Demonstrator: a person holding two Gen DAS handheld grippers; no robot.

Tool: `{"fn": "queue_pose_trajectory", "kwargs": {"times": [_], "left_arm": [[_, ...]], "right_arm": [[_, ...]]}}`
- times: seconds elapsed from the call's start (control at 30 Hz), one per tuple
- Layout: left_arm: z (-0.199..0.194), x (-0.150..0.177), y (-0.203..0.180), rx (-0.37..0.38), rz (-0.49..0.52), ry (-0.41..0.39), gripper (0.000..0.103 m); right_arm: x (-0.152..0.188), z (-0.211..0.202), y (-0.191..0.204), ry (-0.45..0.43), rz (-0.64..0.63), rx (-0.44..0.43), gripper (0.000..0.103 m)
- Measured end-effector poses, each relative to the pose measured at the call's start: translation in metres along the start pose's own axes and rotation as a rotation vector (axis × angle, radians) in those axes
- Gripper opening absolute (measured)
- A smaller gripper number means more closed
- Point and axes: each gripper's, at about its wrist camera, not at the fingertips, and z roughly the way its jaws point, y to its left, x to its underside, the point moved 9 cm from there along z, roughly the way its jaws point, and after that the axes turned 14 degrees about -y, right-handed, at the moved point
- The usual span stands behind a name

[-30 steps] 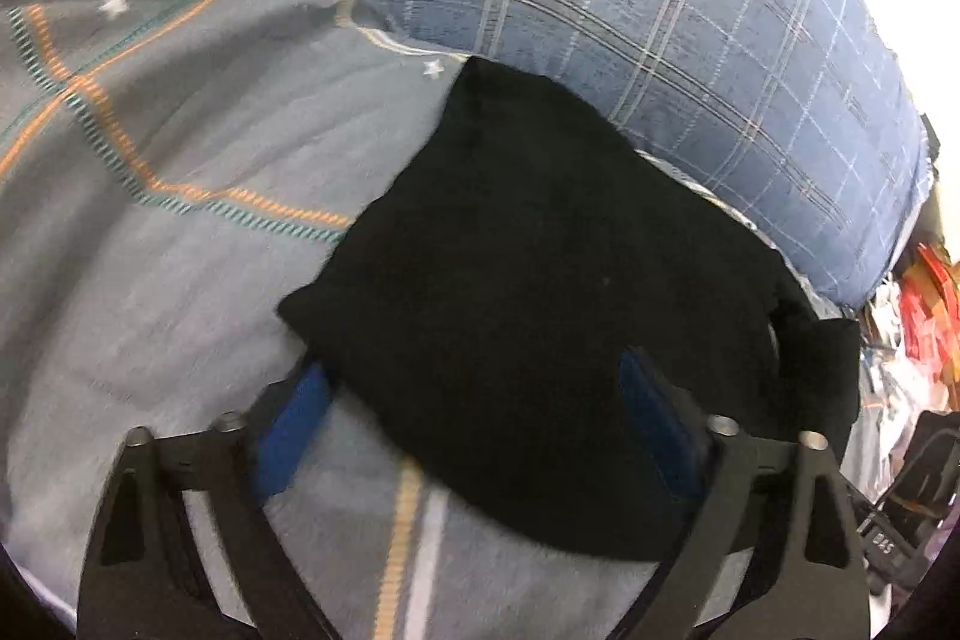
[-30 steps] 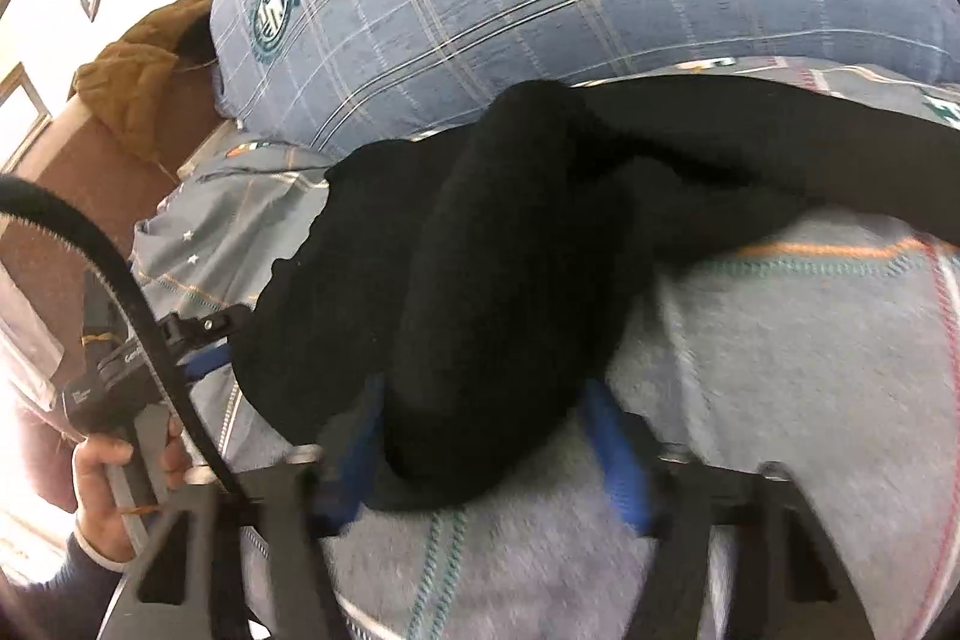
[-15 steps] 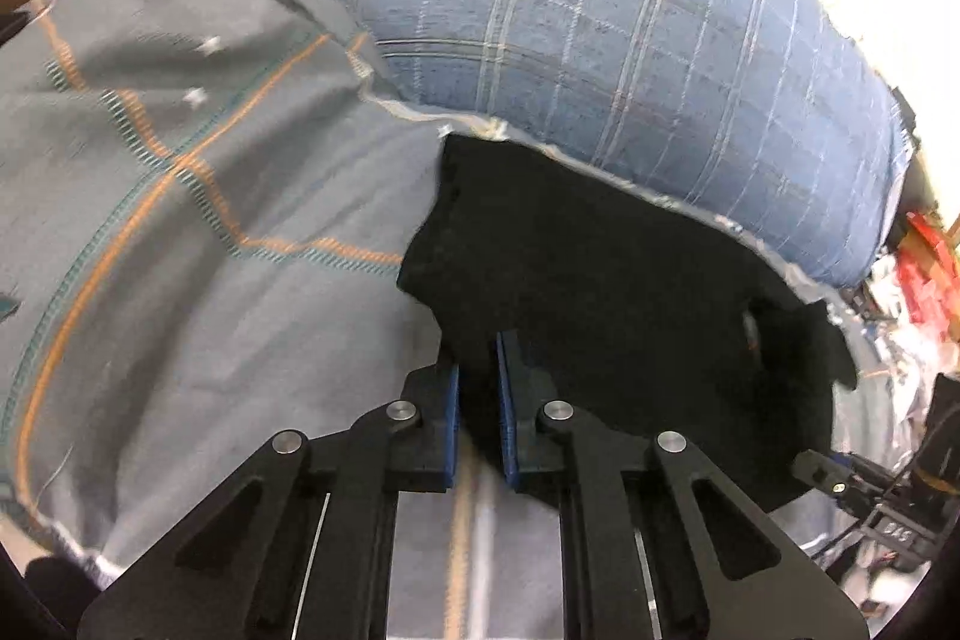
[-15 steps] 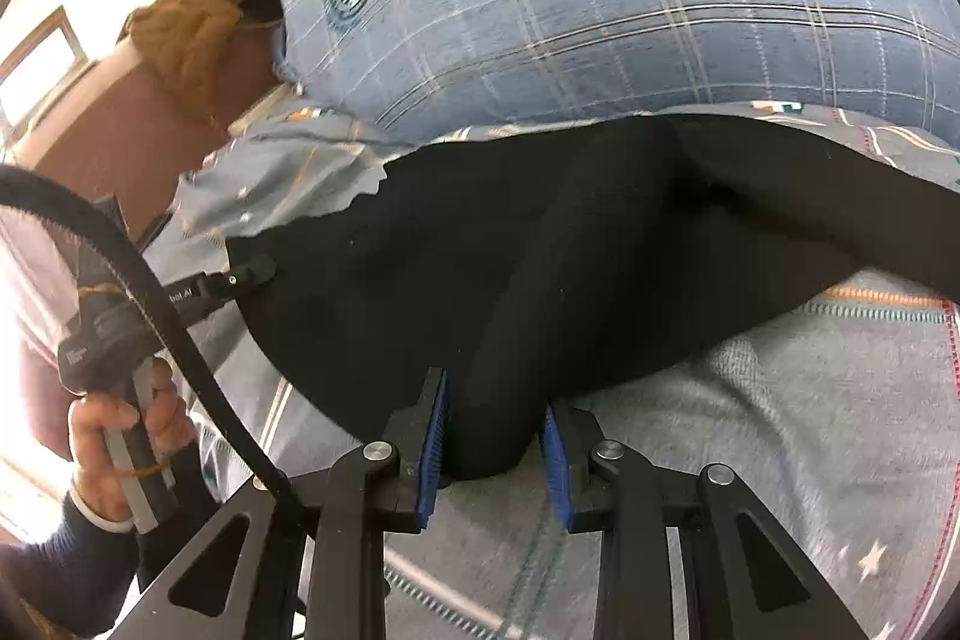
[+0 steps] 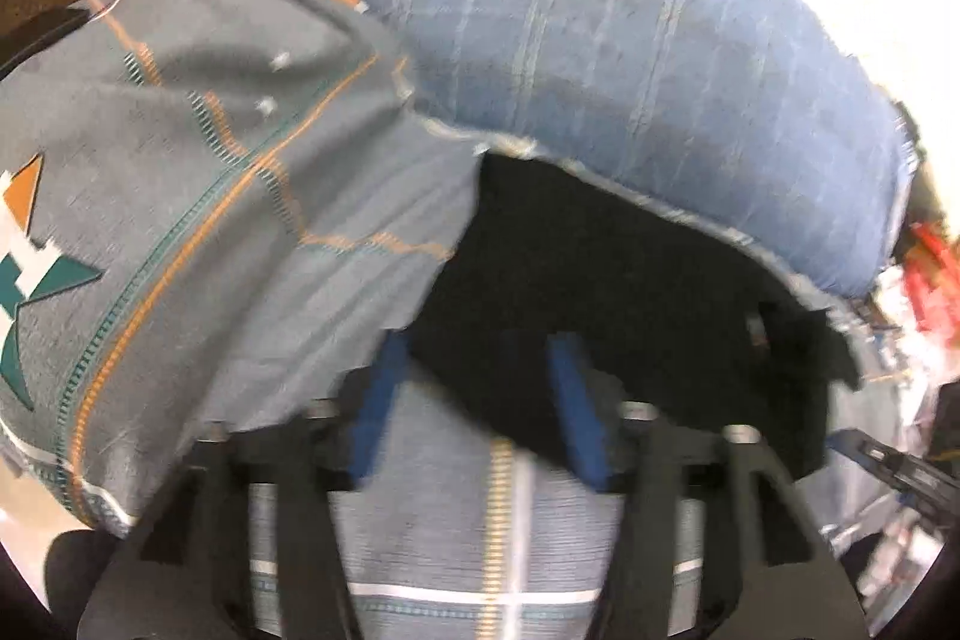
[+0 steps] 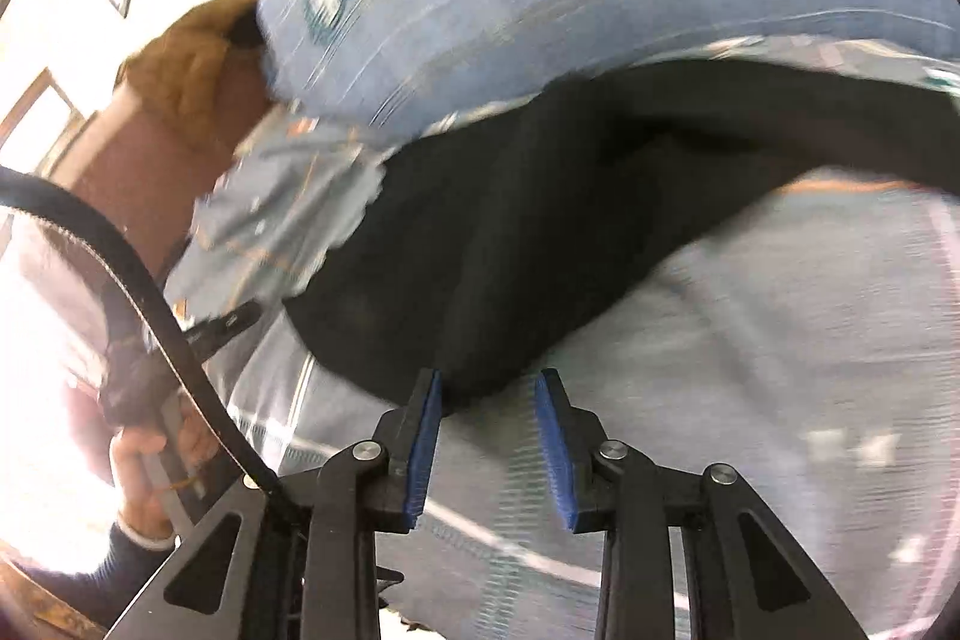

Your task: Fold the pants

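The black pants point(image 5: 600, 292) lie folded on the grey patterned bedsheet point(image 5: 240, 220), against a blue plaid pillow. My left gripper point(image 5: 480, 358) is open, its blue pads on either side of the pants' near edge without pinching it. In the right wrist view the pants point(image 6: 570, 232) show as a thick dark bundle. My right gripper point(image 6: 489, 388) is open just below the bundle's near end, and the fabric is free of the pads. Both views are motion-blurred.
A large blue plaid pillow point(image 5: 630, 70) lies behind the pants. A brown headboard point(image 6: 132, 160) and a mustard cloth point(image 6: 186, 64) are at the left. Clutter point(image 5: 924, 268) sits off the bed's right side. The left hand point(image 6: 144, 466) and its gripper handle show at lower left.
Both grippers were shut on the pants' near edge half a second ago. Both have now opened and let the fabric go, and have drawn back a little.
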Motion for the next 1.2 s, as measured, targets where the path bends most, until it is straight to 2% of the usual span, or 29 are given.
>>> {"fn": "queue_pose_trajectory", "kwargs": {"times": [0.13,0.33,0.4,0.47,0.53,0.67,0.7,0.77,0.87,0.97,1.1,1.2], "left_arm": [[0.006,-0.002,-0.043,0.12,-0.006,0.045,0.061],[0.023,0.012,-0.128,0.289,0.058,0.135,0.061],[0.029,0.016,-0.16,0.336,0.092,0.154,0.061],[0.035,0.019,-0.188,0.369,0.128,0.162,0.061],[0.04,0.024,-0.22,0.414,0.177,0.168,0.061],[0.07,0.046,-0.262,0.421,0.264,0.222,0.061],[0.08,0.055,-0.269,0.427,0.275,0.255,0.061],[0.091,0.066,-0.271,0.417,0.283,0.298,0.061],[0.092,0.075,-0.268,0.429,0.245,0.33,0.061],[0.084,0.076,-0.265,0.432,0.238,0.321,0.061],[0.071,0.076,-0.263,0.456,0.24,0.306,0.061],[0.074,0.077,-0.262,0.435,0.249,0.307,0.061]], "right_arm": [[-0.027,-0.016,-0.05,-0.049,0.06,0.134,0.033],[-0.049,0.004,-0.094,-0.032,0.102,0.23,0.033],[-0.054,0.016,-0.103,-0.022,0.11,0.242,0.035],[-0.063,0.026,-0.104,-0.034,0.111,0.222,0.043],[-0.072,0.036,-0.105,-0.048,0.106,0.211,0.047],[-0.087,0.053,-0.113,-0.071,0.077,0.189,0.045],[-0.091,0.058,-0.114,-0.084,0.06,0.182,0.04],[-0.091,0.061,-0.117,-0.081,0.027,0.19,0.02],[-0.091,0.052,-0.118,-0.079,0.036,0.162,0.009],[-0.09,0.025,-0.113,-0.111,0.029,0.151,0.006],[-0.088,-0.039,-0.099,-0.198,0.018,0.148,0.005],[-0.081,-0.056,-0.106,-0.19,0.066,0.156,0.005]]}}
